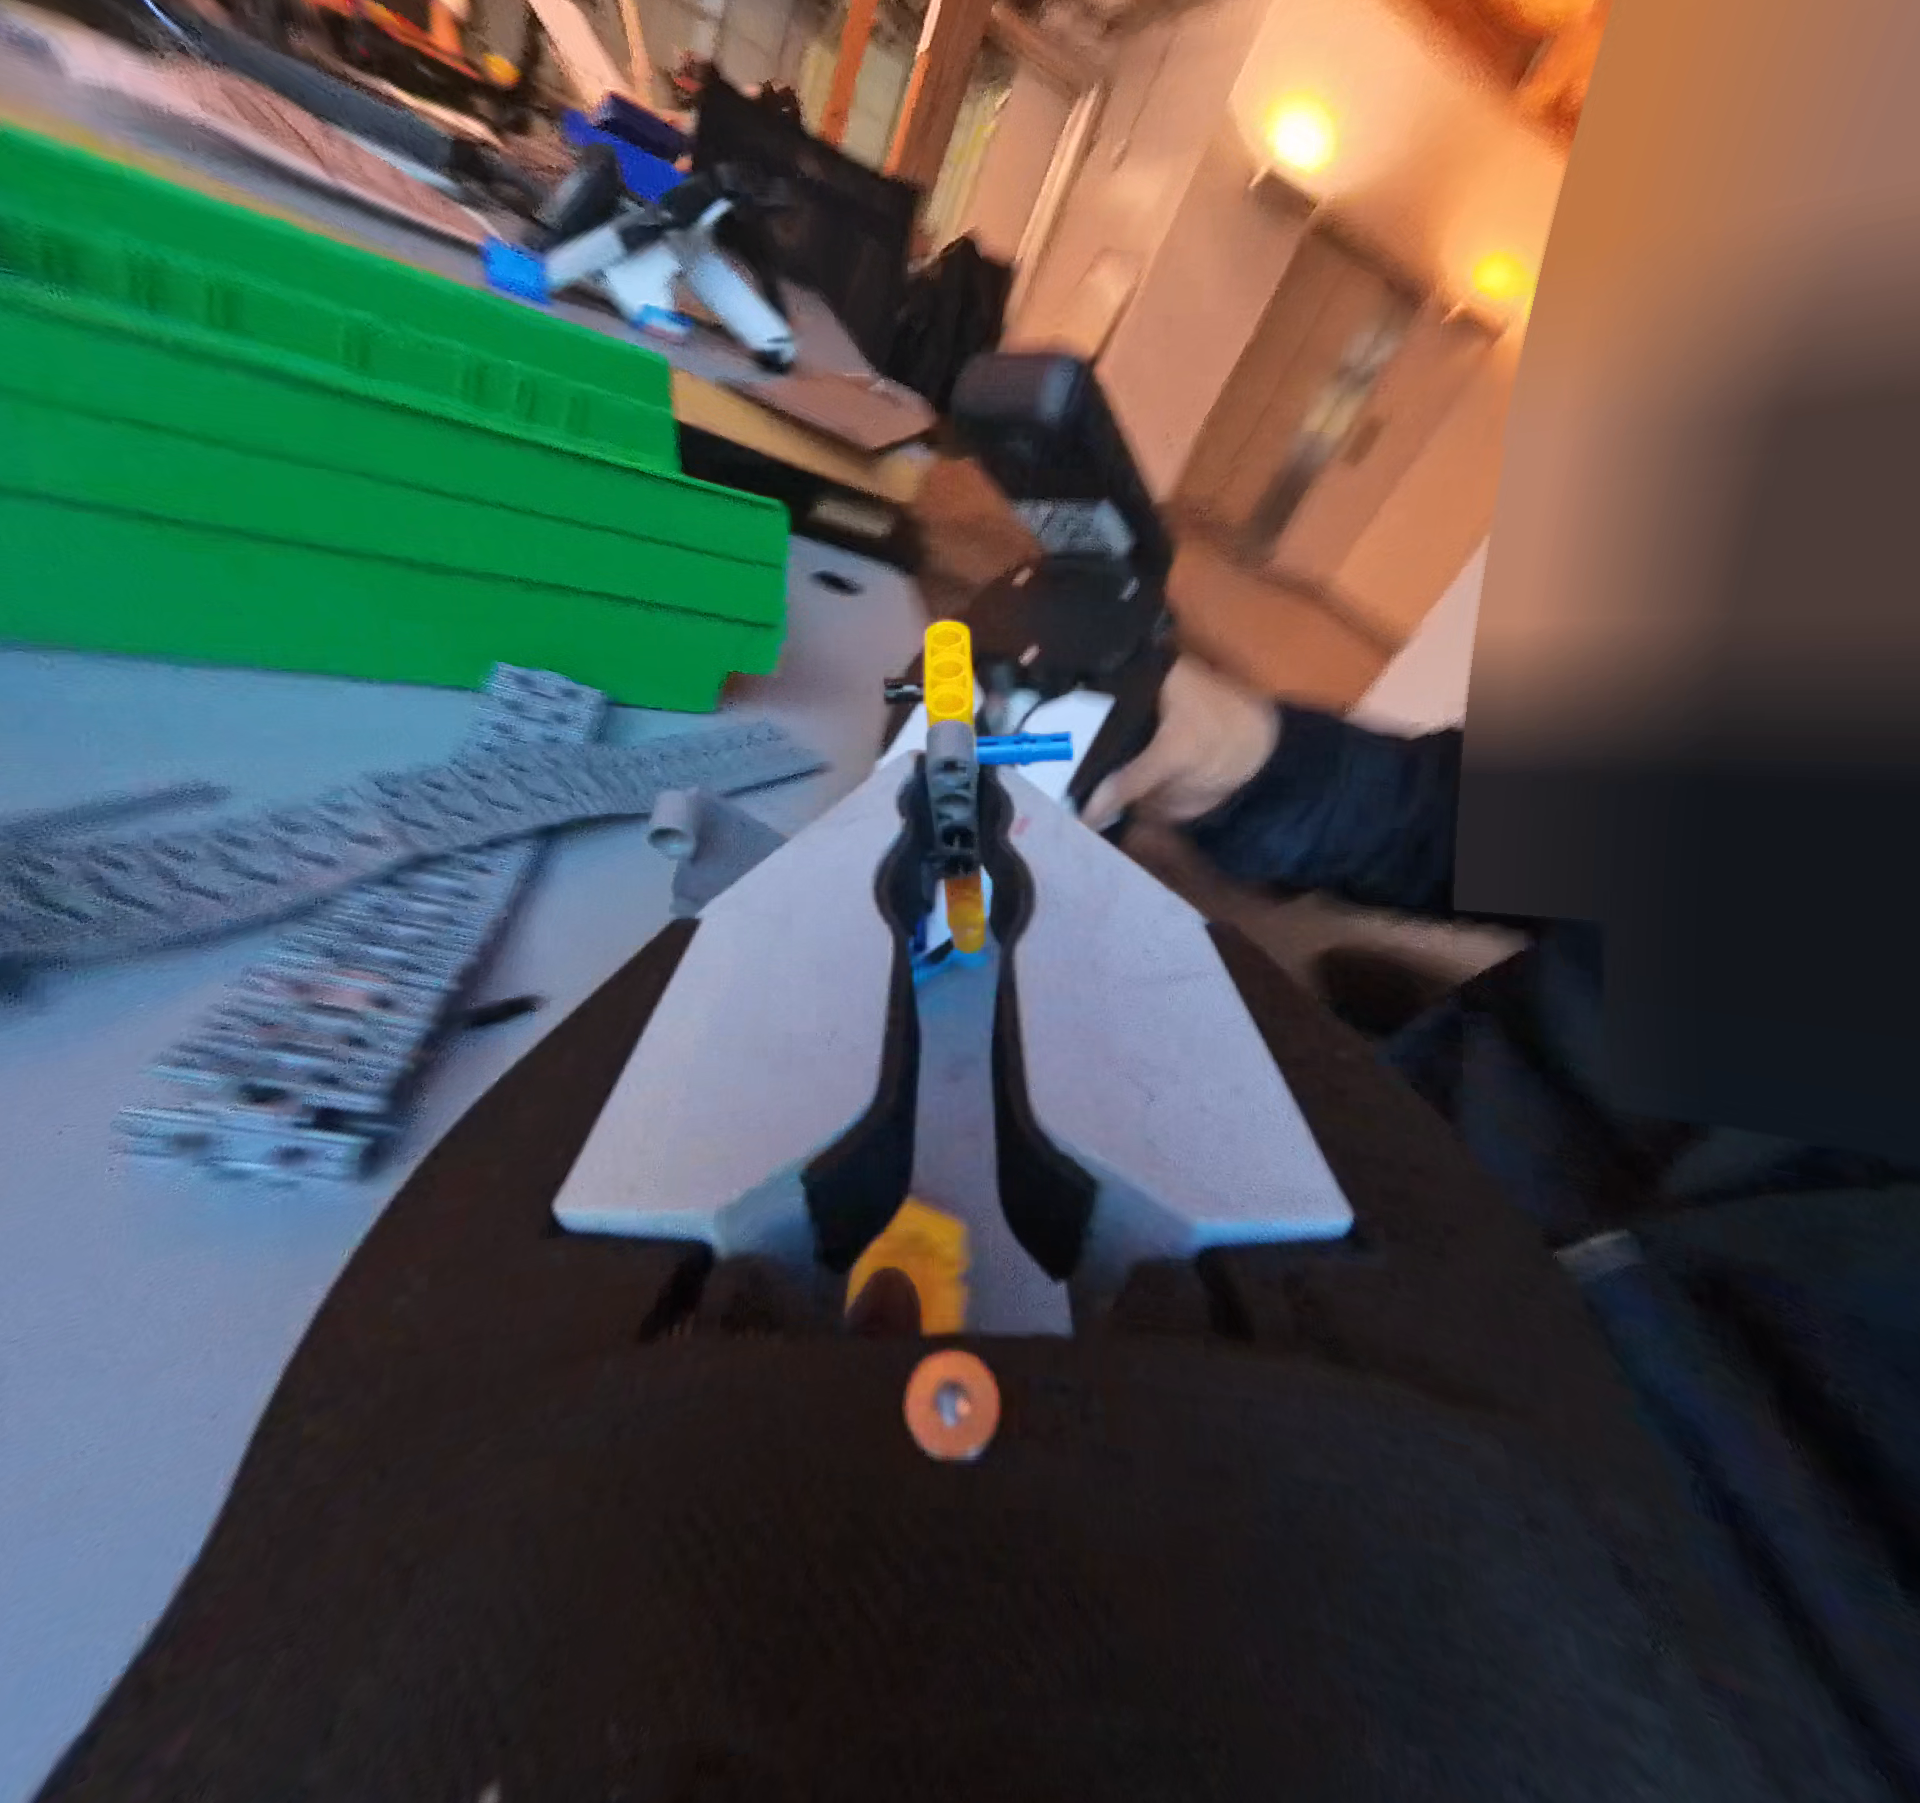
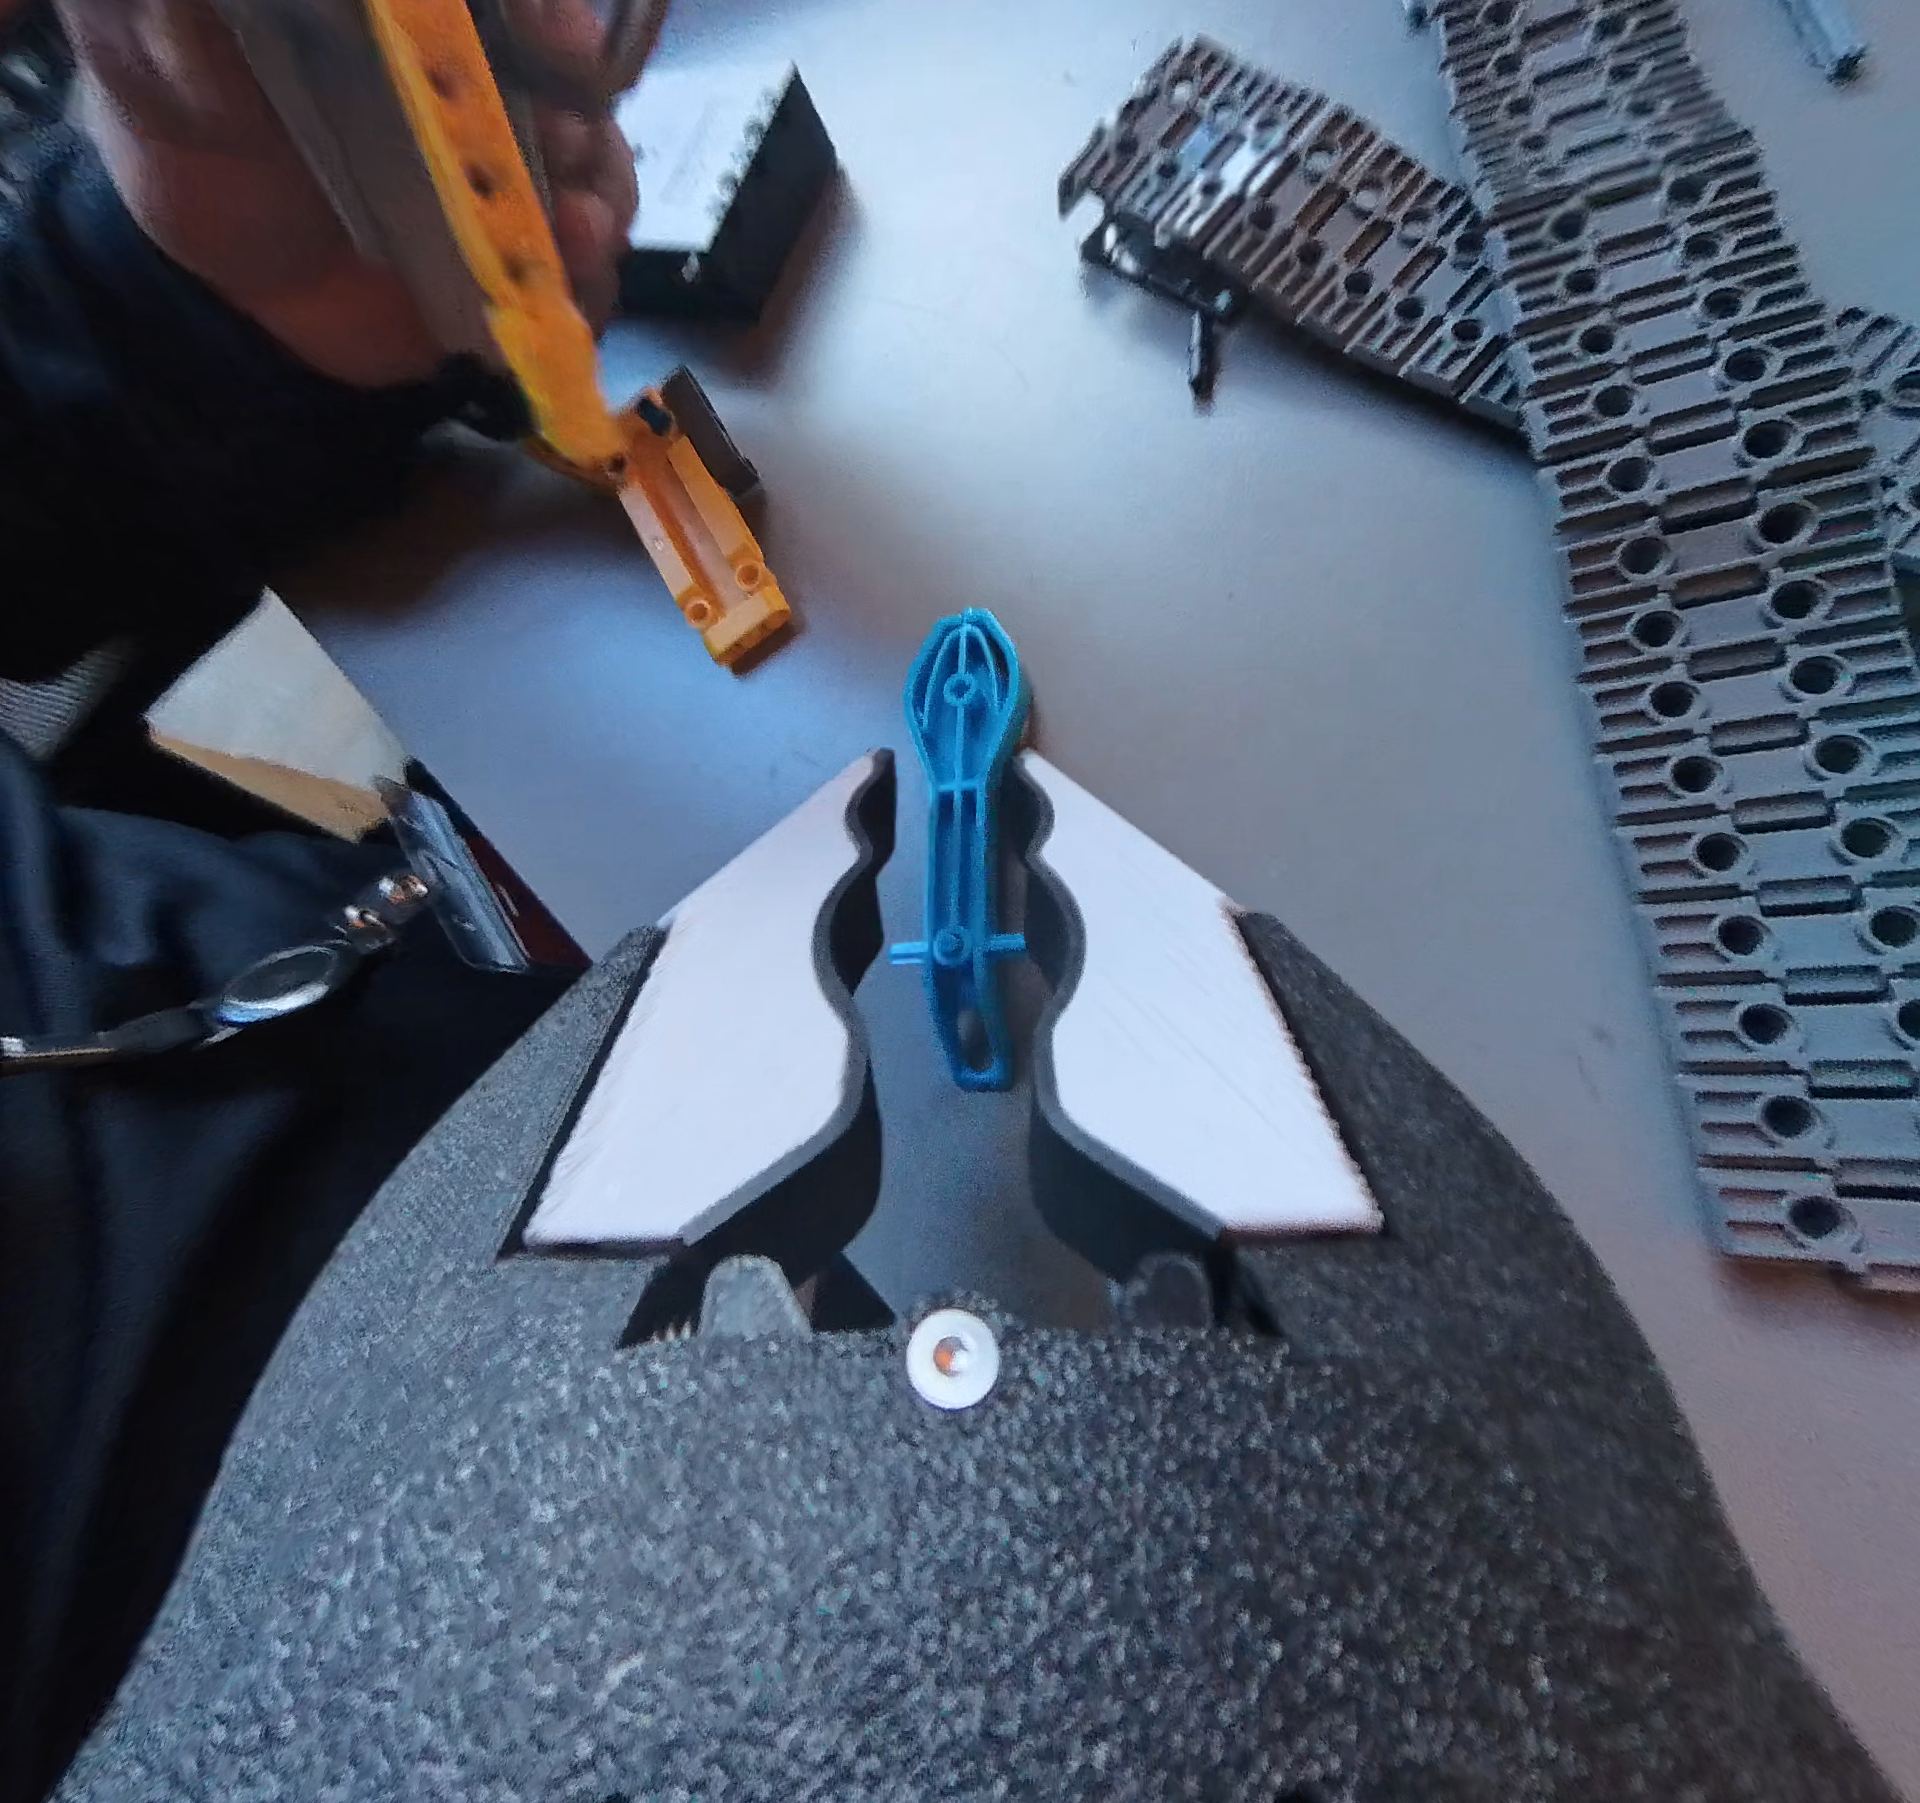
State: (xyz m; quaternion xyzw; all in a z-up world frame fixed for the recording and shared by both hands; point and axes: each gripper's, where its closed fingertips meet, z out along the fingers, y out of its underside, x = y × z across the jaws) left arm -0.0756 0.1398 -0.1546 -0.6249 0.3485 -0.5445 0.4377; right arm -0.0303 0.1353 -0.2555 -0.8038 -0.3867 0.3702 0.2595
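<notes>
The right gripper points down at a pale grey table, its two fingers standing apart with a slim blue plastic piece upright in the gap, leaning against the right-hand finger (whether it is truly pinched, I cannot tell). Up to the left, a yellow-orange beam assembly hangs blurred over the surface. A small black box sits behind it. Grey tread strips snake along the right side.
</notes>
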